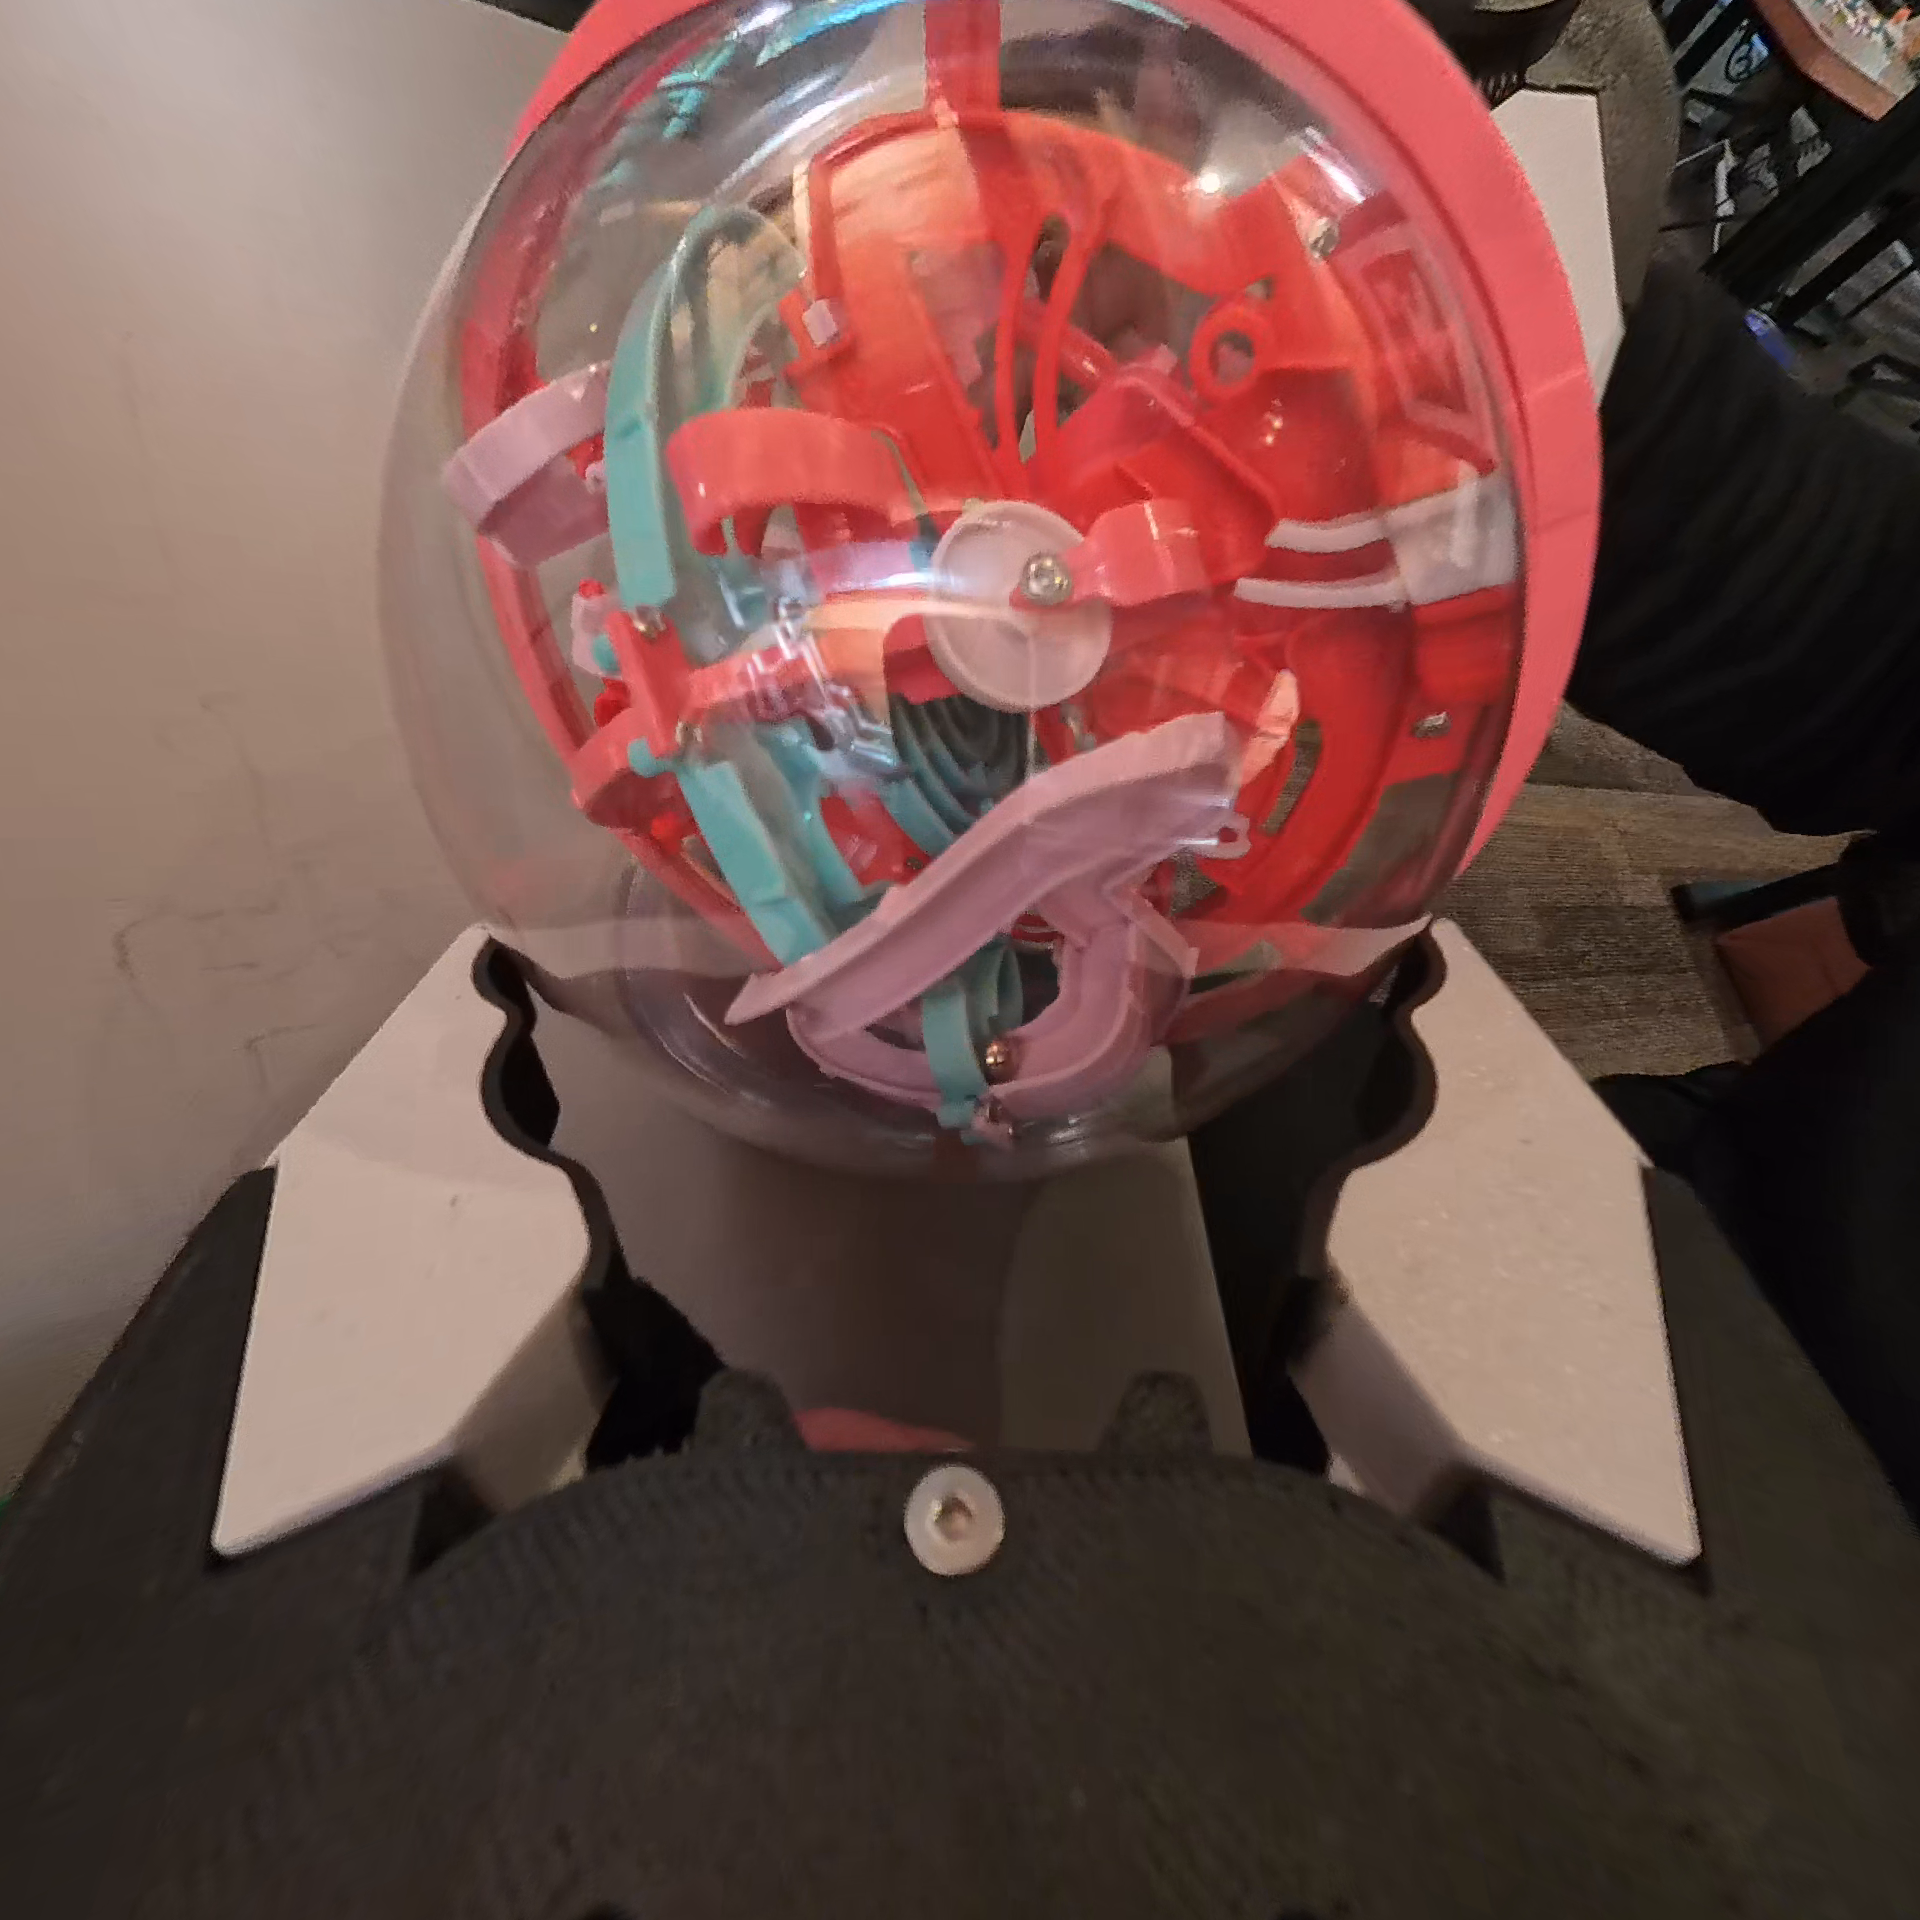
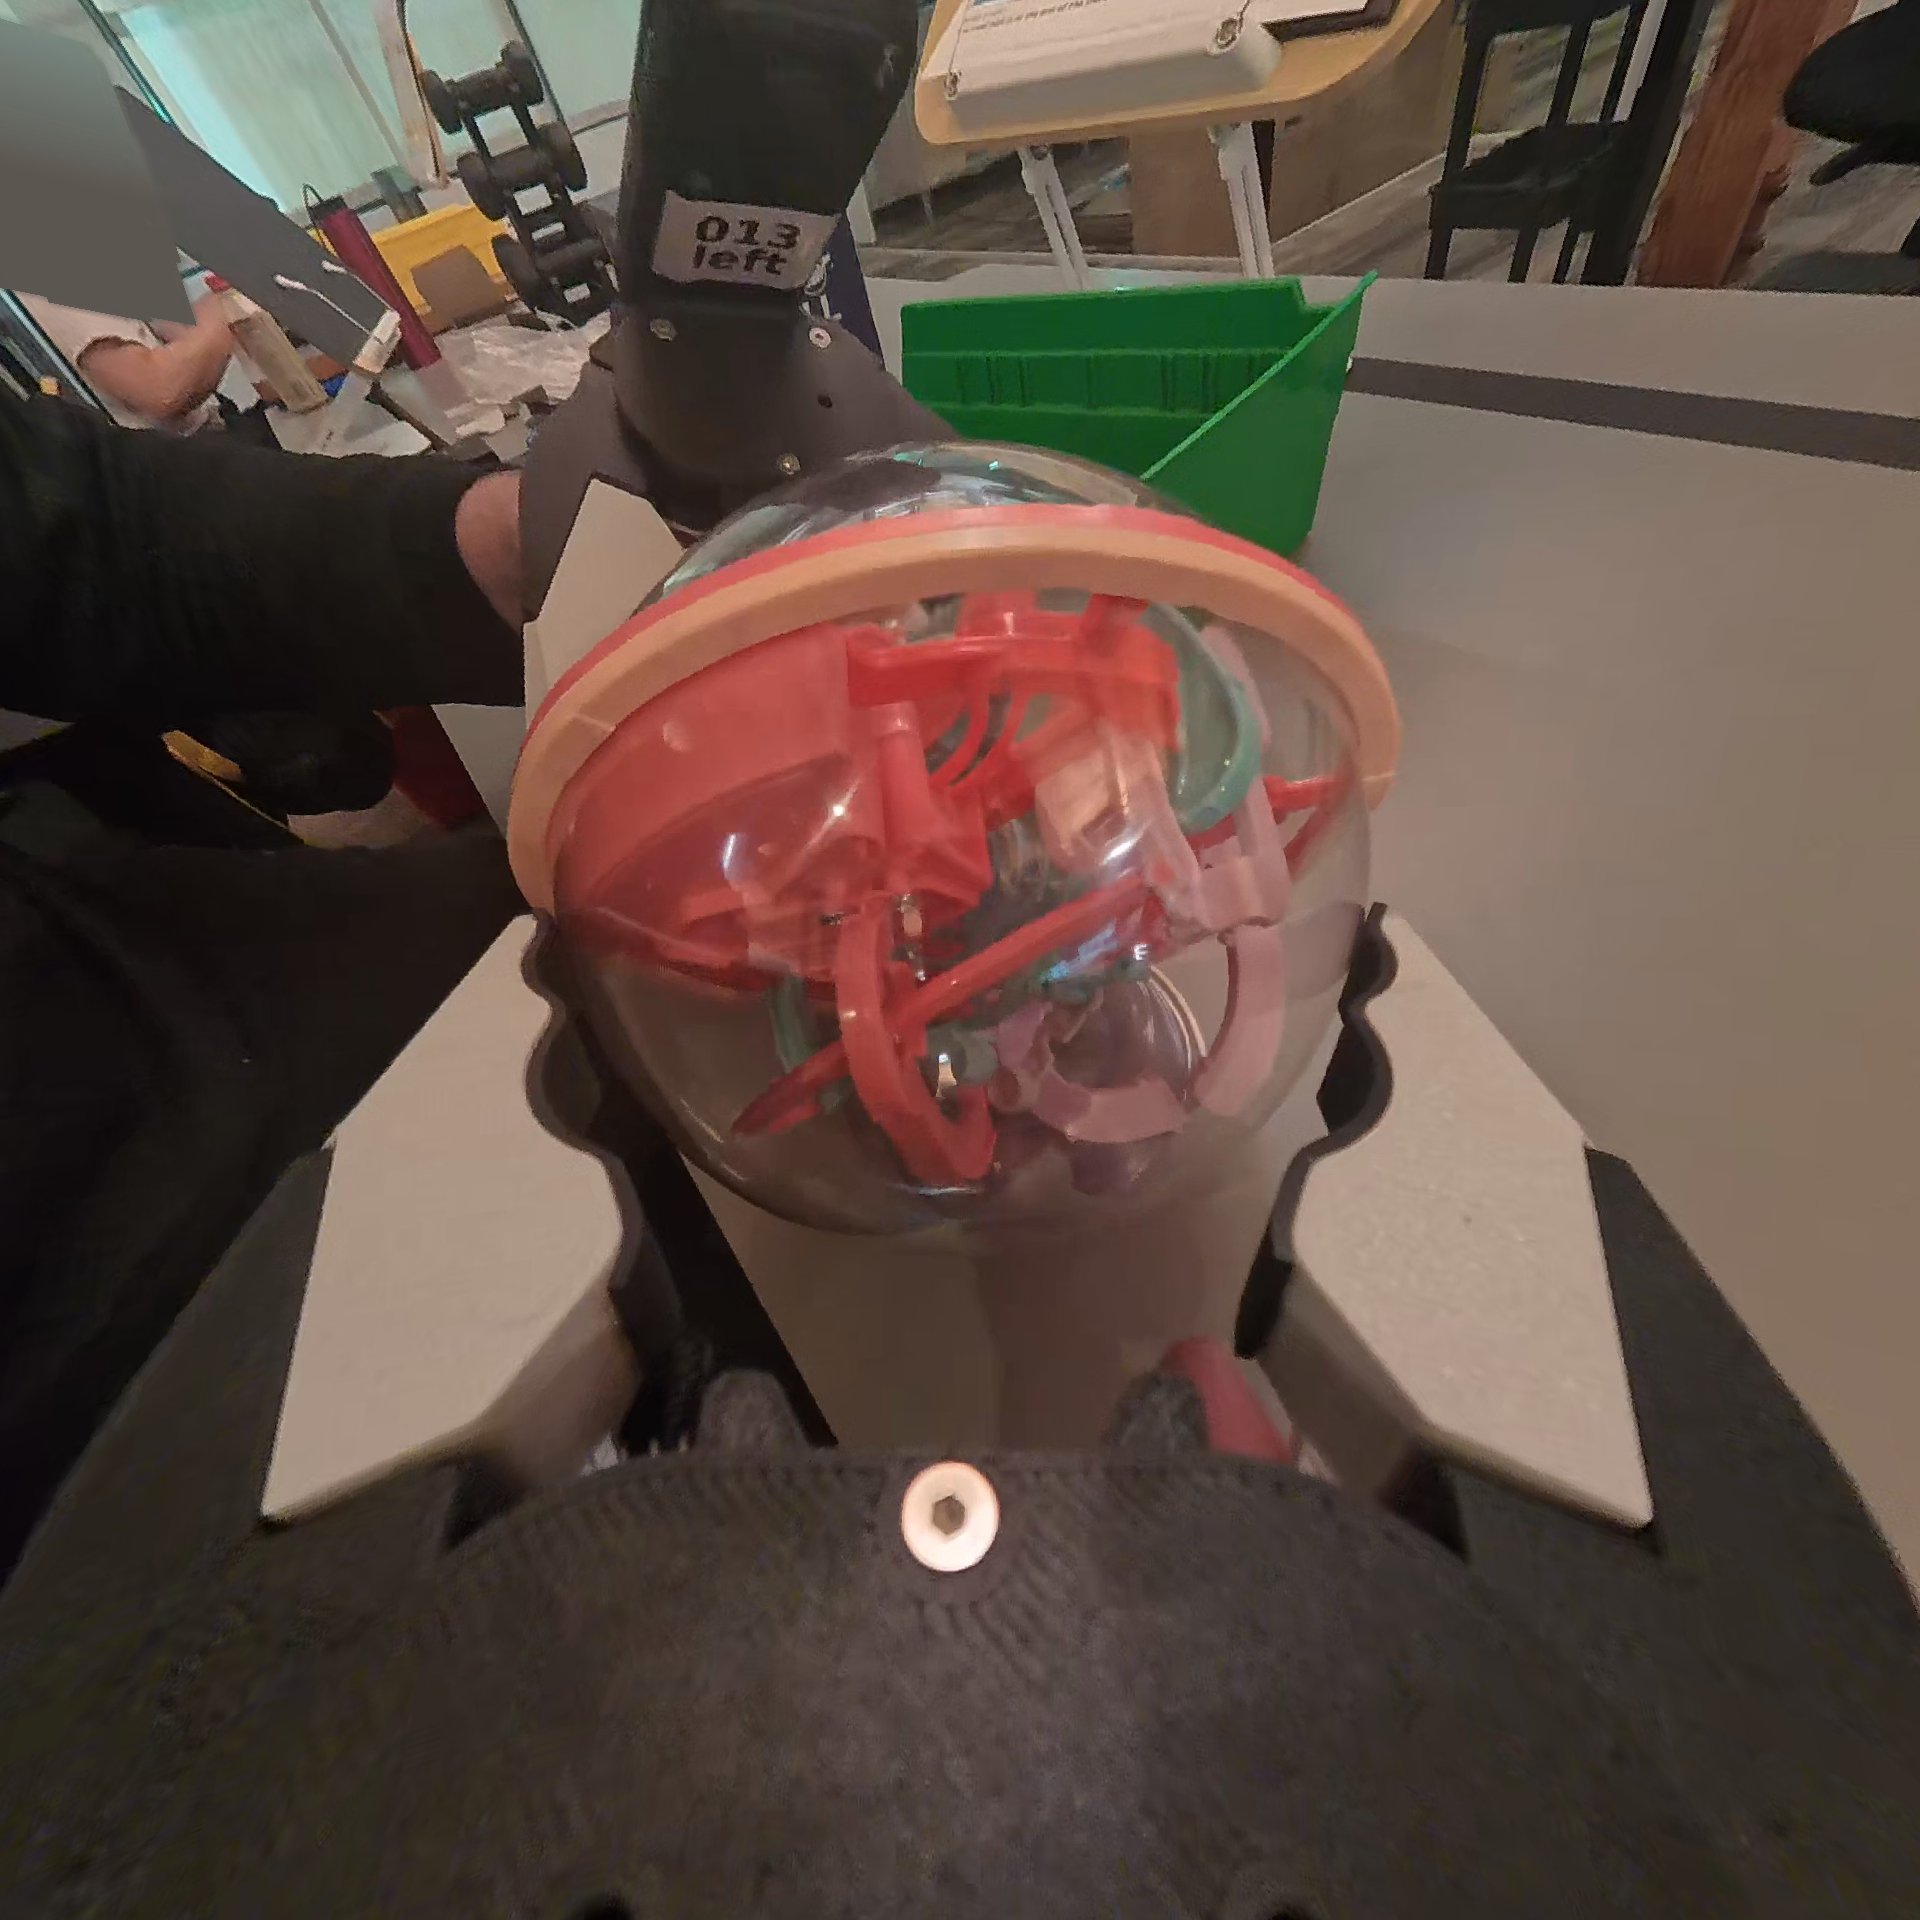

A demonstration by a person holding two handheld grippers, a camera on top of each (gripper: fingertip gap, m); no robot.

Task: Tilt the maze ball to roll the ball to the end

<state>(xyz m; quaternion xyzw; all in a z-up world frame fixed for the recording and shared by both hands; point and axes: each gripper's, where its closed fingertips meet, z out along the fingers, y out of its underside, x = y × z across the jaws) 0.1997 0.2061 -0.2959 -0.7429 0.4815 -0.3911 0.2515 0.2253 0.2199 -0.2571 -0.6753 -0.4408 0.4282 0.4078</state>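
The maze ball (image 1: 987,520) is a clear sphere with a pink rim and red, teal and lilac tracks inside. It is held in the air between both grippers. My left gripper (image 1: 956,971) is shut on its lower part, one fingertip on each side. A small steel ball (image 1: 1000,1058) sits on a lilac track near the bottom of the sphere. In the right wrist view my right gripper (image 2: 956,935) is shut on the maze ball (image 2: 935,831) from the near side, rim tilted up. The left gripper (image 2: 727,343) shows behind the sphere.
A green plastic bin (image 2: 1122,384) stands on the grey table (image 2: 1662,727) behind the sphere. A black sleeve (image 2: 208,571) reaches in from the left. A white wall (image 1: 208,520) fills the left of the left wrist view. Furniture and a dumbbell rack (image 2: 520,187) stand farther back.
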